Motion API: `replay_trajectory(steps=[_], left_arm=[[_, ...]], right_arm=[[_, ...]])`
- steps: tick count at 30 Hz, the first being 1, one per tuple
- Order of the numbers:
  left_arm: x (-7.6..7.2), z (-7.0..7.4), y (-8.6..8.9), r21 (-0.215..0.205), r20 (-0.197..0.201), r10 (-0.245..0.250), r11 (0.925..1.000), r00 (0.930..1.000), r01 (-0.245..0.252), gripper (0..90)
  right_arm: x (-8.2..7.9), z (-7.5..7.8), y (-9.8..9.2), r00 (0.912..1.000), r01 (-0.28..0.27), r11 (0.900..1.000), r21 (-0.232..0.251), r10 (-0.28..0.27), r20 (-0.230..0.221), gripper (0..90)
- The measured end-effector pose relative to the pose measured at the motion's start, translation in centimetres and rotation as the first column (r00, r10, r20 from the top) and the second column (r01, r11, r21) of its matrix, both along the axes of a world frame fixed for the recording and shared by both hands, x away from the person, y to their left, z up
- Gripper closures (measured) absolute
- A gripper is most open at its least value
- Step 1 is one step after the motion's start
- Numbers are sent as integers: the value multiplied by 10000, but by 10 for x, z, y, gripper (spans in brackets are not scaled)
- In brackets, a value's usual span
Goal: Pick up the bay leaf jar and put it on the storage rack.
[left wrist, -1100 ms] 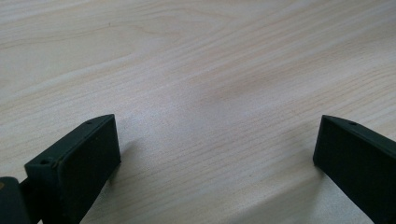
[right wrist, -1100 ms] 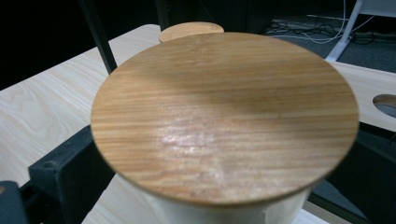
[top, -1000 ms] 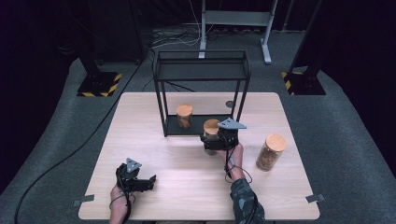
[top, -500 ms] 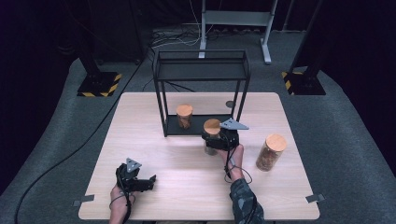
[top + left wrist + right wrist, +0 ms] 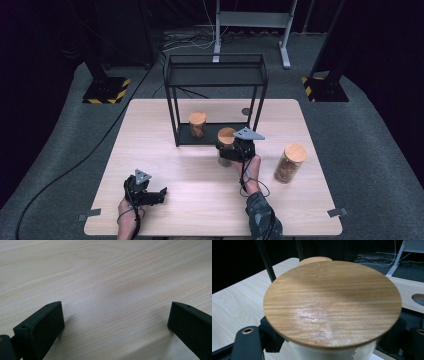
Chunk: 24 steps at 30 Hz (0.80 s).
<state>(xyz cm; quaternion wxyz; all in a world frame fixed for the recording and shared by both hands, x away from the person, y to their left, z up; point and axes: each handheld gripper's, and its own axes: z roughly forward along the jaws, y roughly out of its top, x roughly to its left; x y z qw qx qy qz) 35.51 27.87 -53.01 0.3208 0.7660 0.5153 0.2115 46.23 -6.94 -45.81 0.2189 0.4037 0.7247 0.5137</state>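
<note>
A glass jar with a round wooden lid (image 5: 226, 135) (image 5: 332, 302) stands on the table just in front of the black shelf frame (image 5: 215, 75). My right gripper (image 5: 226, 151) (image 5: 332, 338) reaches it from the near side. Its jaws have just been closing and now press on the jar's sides under the lid. My left gripper (image 5: 159, 192) (image 5: 116, 320) rests low over the near left of the table (image 5: 150, 130), its jaws wide apart with bare wood between them.
A second lidded jar (image 5: 197, 124) (image 5: 315, 259) stands on the shelf's bottom tier. A third, taller jar (image 5: 290, 162) stands on the table to the right. A small round hole (image 5: 245, 111) (image 5: 418, 297) sits in the tabletop behind the shelf.
</note>
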Motion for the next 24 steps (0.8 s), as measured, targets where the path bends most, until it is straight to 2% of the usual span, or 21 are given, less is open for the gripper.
replay_trajectory(steps=[24], left_arm=[[0,0,0,-16,14,13,10000,10000,-13,0]], right_arm=[[1,11,-3,10000,25,9998,-183,-23,91,234]])
